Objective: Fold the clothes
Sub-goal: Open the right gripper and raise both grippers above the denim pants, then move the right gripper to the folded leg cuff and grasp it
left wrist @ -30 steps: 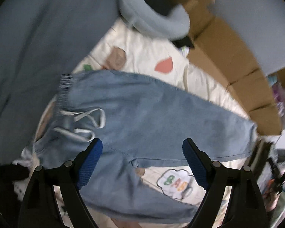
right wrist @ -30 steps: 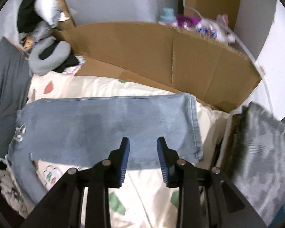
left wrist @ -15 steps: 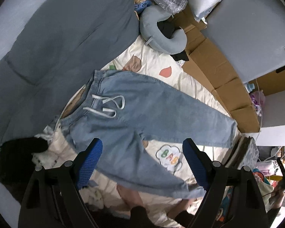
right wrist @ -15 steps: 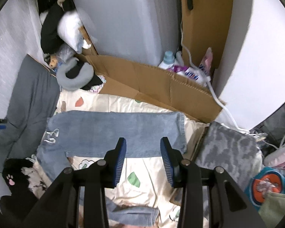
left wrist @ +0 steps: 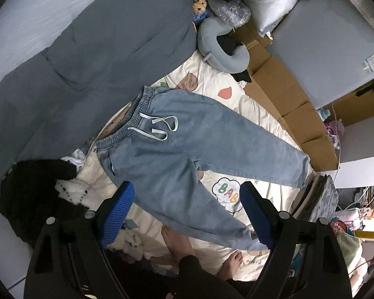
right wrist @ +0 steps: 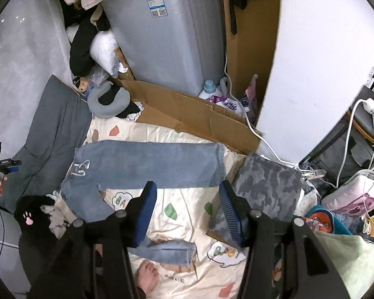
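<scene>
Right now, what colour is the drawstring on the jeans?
Pale, whitish blue drawstring, tied at the waistband of the jeans; clearest in the left wrist view.

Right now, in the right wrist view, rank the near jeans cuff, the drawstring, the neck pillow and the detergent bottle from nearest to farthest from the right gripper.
From the right gripper:
1. Near jeans cuff, just below the jaws.
2. Drawstring, far left at the waistband.
3. Neck pillow, upper left past the jeans.
4. Detergent bottle, at the back by the washer.

Both wrist cams sit high up looking steeply down past their own fingers, so it's a far-off overhead view. Left one has the jeans spread just beyond its fingertips; right one sees those jeans from the cuff side. Both share the cream blanket and cardboard.
</scene>
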`<state>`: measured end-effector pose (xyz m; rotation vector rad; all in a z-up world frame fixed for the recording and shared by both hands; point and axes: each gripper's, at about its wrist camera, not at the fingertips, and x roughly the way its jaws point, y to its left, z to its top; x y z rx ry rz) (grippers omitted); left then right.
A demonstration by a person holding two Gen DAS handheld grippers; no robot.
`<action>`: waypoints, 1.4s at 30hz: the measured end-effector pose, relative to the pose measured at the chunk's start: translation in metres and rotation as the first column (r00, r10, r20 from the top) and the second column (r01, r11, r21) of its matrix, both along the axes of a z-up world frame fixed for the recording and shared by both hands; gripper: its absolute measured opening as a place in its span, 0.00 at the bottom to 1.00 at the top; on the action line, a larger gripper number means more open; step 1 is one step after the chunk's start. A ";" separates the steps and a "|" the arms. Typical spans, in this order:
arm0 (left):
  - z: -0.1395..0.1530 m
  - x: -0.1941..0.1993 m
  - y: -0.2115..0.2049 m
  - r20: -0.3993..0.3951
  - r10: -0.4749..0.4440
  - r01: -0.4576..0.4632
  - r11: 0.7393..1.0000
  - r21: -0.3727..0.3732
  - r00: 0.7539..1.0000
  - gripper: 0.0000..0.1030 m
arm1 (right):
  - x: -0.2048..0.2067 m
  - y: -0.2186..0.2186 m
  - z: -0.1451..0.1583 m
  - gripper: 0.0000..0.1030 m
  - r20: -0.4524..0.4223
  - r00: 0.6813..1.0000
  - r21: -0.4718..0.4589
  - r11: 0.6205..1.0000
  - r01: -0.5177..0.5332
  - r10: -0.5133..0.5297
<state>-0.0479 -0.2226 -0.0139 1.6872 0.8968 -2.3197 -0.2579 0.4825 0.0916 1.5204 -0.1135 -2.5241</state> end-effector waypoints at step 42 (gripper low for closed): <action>-0.252 0.084 0.027 0.086 0.085 -0.095 0.988 0.125 0.993 0.83 | 0.171 -0.020 -0.338 0.48 0.372 0.923 -0.127 0.980 0.153 -0.096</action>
